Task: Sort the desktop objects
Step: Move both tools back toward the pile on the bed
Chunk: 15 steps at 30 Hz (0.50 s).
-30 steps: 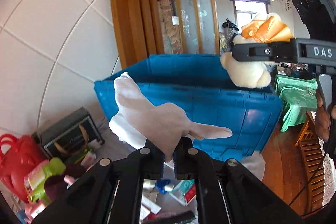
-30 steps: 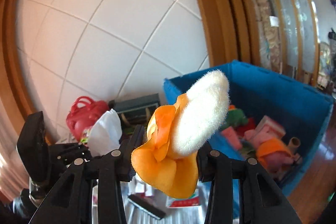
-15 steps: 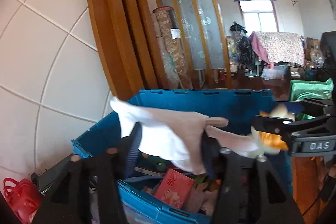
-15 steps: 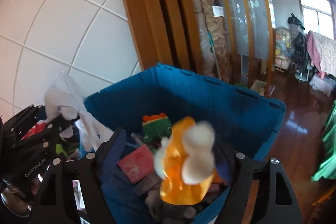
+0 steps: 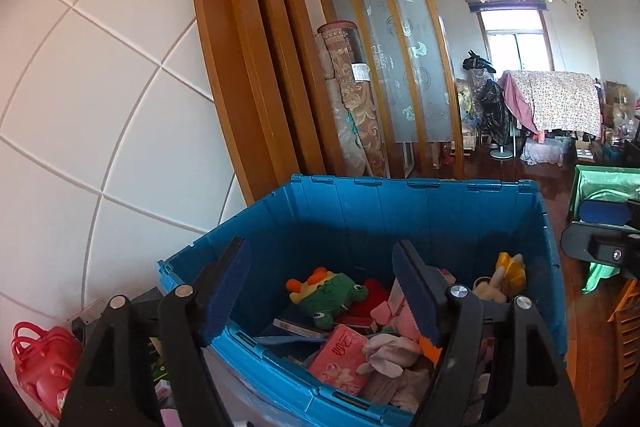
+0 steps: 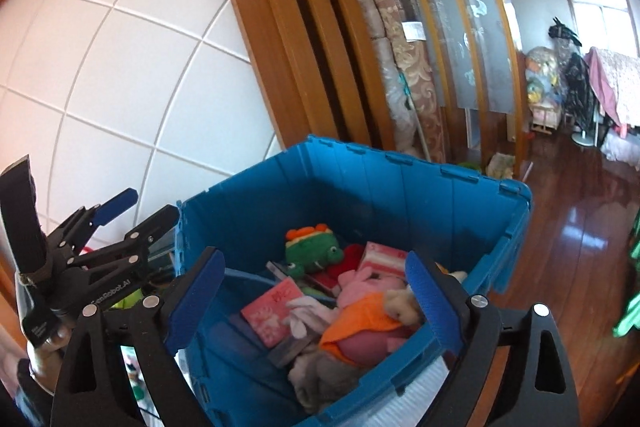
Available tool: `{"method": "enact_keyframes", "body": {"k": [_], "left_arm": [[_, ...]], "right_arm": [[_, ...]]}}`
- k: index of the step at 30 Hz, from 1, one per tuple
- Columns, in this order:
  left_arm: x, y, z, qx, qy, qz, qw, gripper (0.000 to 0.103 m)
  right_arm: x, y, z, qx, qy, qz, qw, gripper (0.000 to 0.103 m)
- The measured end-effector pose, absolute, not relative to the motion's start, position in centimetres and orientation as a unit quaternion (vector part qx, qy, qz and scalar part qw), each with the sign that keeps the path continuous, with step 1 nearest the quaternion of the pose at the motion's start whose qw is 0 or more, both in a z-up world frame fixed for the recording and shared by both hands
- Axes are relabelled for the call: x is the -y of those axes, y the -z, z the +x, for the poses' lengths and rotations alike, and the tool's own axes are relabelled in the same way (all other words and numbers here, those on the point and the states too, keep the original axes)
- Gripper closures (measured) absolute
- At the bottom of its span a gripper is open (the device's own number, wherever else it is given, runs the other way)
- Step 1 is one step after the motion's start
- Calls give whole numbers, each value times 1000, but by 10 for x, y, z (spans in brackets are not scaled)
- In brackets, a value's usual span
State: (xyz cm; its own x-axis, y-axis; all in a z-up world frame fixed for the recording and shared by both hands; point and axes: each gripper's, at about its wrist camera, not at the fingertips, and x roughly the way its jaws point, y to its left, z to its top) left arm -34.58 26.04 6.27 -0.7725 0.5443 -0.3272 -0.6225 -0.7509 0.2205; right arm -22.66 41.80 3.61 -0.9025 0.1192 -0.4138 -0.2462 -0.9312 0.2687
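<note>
A blue plastic crate holds several toys and packets. In it lie a green frog plush, a pink tissue pack, a pale cloth and an orange-and-cream plush. My left gripper is open and empty above the crate's near left rim. My right gripper is open and empty above the crate's near side. The left gripper also shows at the left of the right wrist view.
A white tiled wall and wooden door frame stand behind the crate. A red bag and small clutter lie left of the crate. A rolled carpet leans beyond it. Wooden floor lies to the right.
Both grippers moved over the crate and opened. The pale cloth dropped from the left gripper and the orange-and-cream plush from the right; both now lie in the crate.
</note>
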Motion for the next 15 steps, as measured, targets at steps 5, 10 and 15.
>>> {"method": "enact_keyframes", "body": {"k": [5, 10, 15], "left_arm": [[-235, -64, -336, -160, -930, -115, 310, 30], [-195, -57, -335, -167, -933, -114, 297, 30], [-138, -41, -337, -176, -934, -122, 286, 30]], "right_arm": [[-389, -42, -219, -145, -966, -192, 94, 8], [-349, -43, -218, -135, -969, -186, 90, 4], [-298, -40, -216, -119, -973, -178, 85, 2]]}}
